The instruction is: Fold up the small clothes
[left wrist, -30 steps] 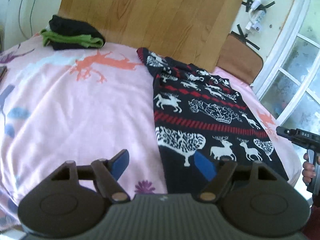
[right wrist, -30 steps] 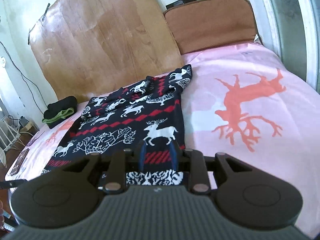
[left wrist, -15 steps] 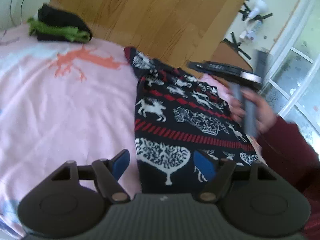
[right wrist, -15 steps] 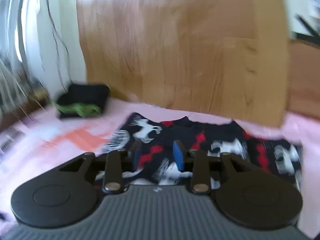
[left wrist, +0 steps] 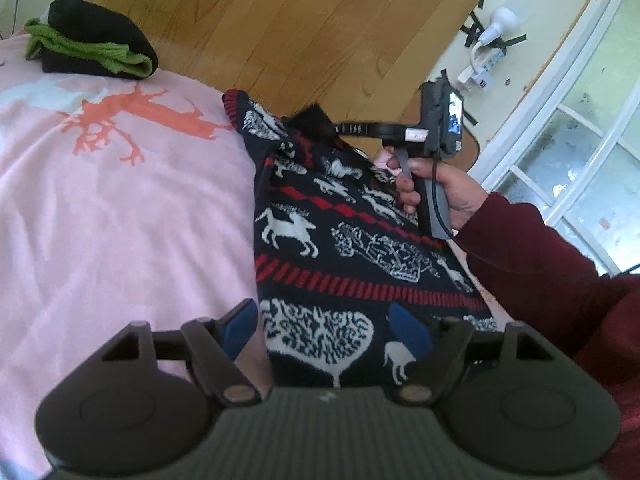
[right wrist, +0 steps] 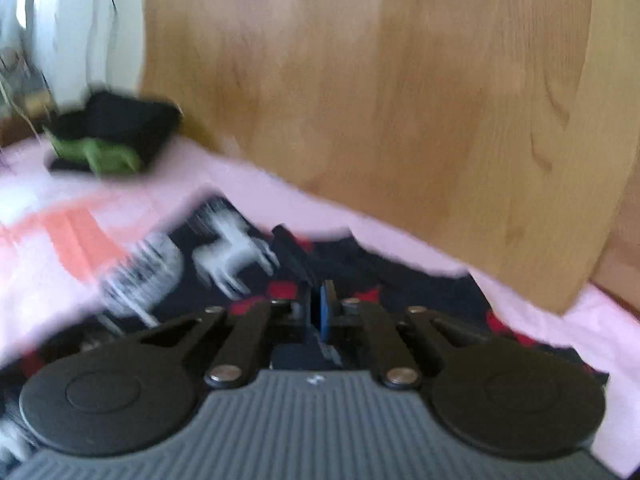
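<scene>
A dark navy sweater (left wrist: 340,236) with white reindeer and red stripes lies lengthwise on the pink bed. My left gripper (left wrist: 326,322) is open, its blue pads straddling the sweater's near hem just above the cloth. My right gripper (left wrist: 316,126) reaches in from the right to the sweater's far end and pinches a dark peak of fabric there. In the right wrist view the jaws (right wrist: 320,308) are closed together on the sweater's (right wrist: 224,256) dark edge; that view is blurred.
A folded black and green pile (left wrist: 92,46) sits at the bed's far left corner, also in the right wrist view (right wrist: 108,140). A wooden board (left wrist: 280,24) leans behind the bed. The pink sheet (left wrist: 120,208) spreads left of the sweater. A window (left wrist: 580,152) is at the right.
My right gripper swept from the sweater's near right side to its far end and closed on the fabric. My left gripper stayed open at the near hem, shifting slightly right.
</scene>
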`<action>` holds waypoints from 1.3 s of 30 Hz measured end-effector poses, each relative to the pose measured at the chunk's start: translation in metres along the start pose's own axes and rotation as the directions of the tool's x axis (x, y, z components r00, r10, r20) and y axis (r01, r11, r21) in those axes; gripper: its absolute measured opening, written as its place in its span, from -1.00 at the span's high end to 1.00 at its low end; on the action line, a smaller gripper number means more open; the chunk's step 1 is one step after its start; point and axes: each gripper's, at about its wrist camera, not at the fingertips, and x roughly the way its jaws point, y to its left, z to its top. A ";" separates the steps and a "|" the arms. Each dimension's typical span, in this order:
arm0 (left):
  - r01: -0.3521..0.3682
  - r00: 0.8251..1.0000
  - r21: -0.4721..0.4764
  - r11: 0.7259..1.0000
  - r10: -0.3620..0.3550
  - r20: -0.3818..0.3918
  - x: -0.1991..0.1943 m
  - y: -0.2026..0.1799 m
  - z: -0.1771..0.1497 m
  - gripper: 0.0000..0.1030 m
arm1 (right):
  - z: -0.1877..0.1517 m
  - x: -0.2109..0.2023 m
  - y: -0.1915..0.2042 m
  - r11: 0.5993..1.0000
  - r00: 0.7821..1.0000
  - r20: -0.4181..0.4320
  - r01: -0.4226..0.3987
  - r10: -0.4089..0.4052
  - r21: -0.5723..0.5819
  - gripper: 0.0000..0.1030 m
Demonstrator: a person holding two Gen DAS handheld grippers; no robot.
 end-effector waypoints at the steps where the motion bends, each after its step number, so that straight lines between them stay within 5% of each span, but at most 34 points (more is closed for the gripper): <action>1: 0.004 1.000 -0.002 1.000 -0.004 0.004 -0.002 0.001 0.000 -0.46 | 0.006 -0.007 0.005 1.000 0.999 0.024 -0.025 0.025 0.017 0.86; 3: 0.000 1.000 -0.009 1.000 0.000 0.005 -0.004 0.003 -0.001 -0.47 | 0.012 -0.017 0.019 0.998 0.997 0.058 -0.061 0.059 0.030 0.85; 5: -0.010 1.000 -0.020 1.000 0.010 0.001 -0.004 0.005 -0.002 -0.47 | 0.008 -0.006 0.034 0.993 0.994 0.004 -0.110 0.110 0.038 0.85; 7: -0.021 1.000 -0.029 0.999 0.021 -0.002 -0.005 0.006 -0.004 -0.47 | -0.005 0.013 0.045 0.990 0.986 -0.091 -0.133 0.137 0.044 0.73; 10: -0.019 1.000 -0.032 0.999 0.019 0.004 -0.010 0.006 -0.006 -0.52 | -0.012 -0.004 0.045 0.985 0.983 -0.066 -0.169 0.171 0.030 0.32; 12: -0.019 1.000 -0.030 0.999 0.019 0.006 -0.013 0.007 -0.008 -0.56 | -0.009 -0.032 0.032 0.980 0.981 -0.040 -0.188 0.191 0.066 0.29; 17: -0.037 0.999 -0.055 0.998 0.036 -0.008 -0.011 0.009 -0.008 -0.56 | -0.007 -0.099 -0.025 0.972 0.995 0.074 -0.088 0.073 0.219 0.29; 19: -0.049 0.999 -0.056 0.997 0.048 -0.016 -0.011 0.006 -0.009 -0.56 | -0.018 -0.100 -0.053 0.951 1.000 0.005 -0.015 0.014 0.310 0.33; 20: -0.055 0.998 -0.055 0.997 0.054 -0.022 -0.011 0.005 -0.009 -0.56 | -0.030 -0.086 -0.063 0.943 0.994 -0.103 0.050 -0.017 0.328 0.32; 24: -0.086 0.996 -0.036 0.996 0.085 -0.024 -0.017 -0.006 -0.014 -0.56 | -0.044 -0.066 -0.068 0.928 0.990 -0.140 0.061 -0.010 0.368 0.29; 28: -0.088 0.996 -0.046 0.995 0.087 -0.023 -0.025 -0.009 -0.026 -0.56 | -0.049 -0.100 -0.057 0.932 0.999 -0.005 -0.044 0.049 0.360 0.29; 39: -0.072 0.996 0.007 0.997 0.073 -0.056 -0.035 -0.031 -0.051 -0.55 | -0.187 -0.154 -0.019 0.866 0.971 -0.063 -0.175 0.230 0.468 0.27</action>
